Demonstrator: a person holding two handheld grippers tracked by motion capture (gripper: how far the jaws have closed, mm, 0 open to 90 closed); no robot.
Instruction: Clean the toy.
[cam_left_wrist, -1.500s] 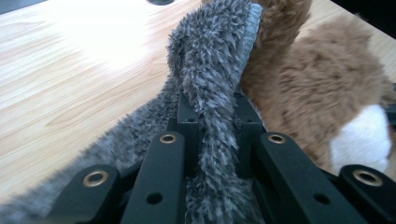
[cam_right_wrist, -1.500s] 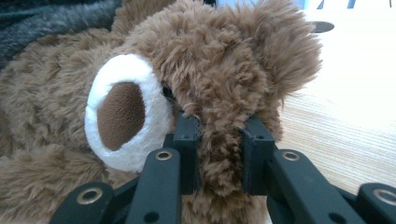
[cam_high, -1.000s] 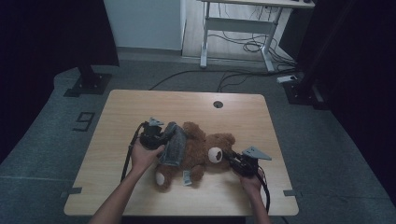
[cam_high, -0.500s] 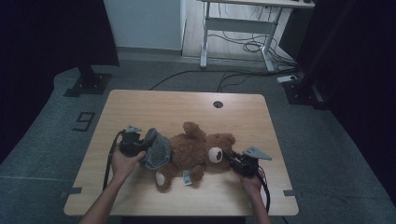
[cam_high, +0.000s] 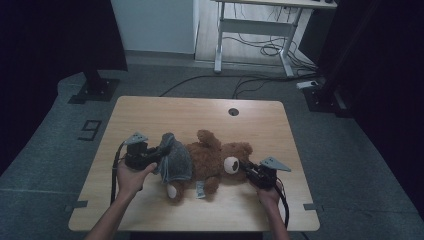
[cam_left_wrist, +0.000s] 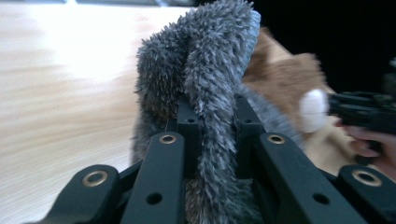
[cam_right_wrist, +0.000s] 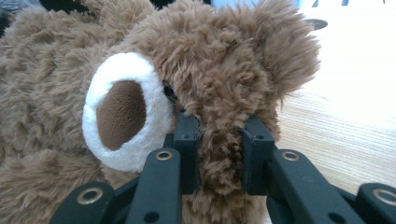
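A brown teddy bear (cam_high: 212, 157) lies on its back on the wooden table (cam_high: 200, 112), head to the right. A grey fuzzy garment (cam_high: 175, 159) covers its lower body. My left gripper (cam_high: 155, 156) is shut on a fold of that grey garment (cam_left_wrist: 210, 84), pulled out to the left of the bear. In the left gripper view the plush bulges between both pads. My right gripper (cam_high: 247, 171) is shut on the bear's head (cam_right_wrist: 219, 93), beside the white muzzle (cam_right_wrist: 123, 109). In the left gripper view the right gripper (cam_left_wrist: 362, 114) appears at the far right.
A round cable hole (cam_high: 233, 111) sits near the table's far edge. A white tag (cam_high: 200, 190) hangs from the bear near the front. Behind the table stand a desk frame (cam_high: 250, 30) with cables on the floor and a black stand base (cam_high: 92, 87).
My left gripper has moved left across the table with the grey garment, dragging it down off the bear's body. The right gripper and the bear's head have stayed put.
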